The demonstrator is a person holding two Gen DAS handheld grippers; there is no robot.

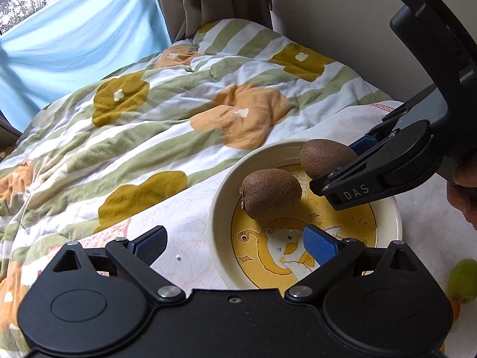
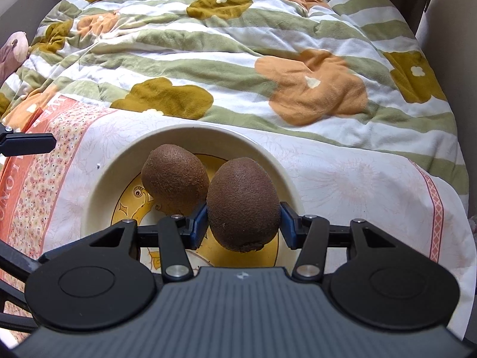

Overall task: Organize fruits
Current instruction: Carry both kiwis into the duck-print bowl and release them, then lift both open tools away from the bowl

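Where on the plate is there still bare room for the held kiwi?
The near half of the plate, over the duck picture, is bare. The far half is crowded: one kiwi lies there, and the right tongs hold the second kiwi beside it. The left tongs are open and empty at the near rim.

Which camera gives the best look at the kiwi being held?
The right wrist view: the held kiwi fills the centre between the right tool's pads. The left wrist view shows it smaller, partly hidden behind that tool.

Black left gripper (image 1: pixel 235 243), right gripper (image 2: pixel 243 222): blue-padded fingers (image 1: pixel 319 246), silver screws, "DAS" marking.
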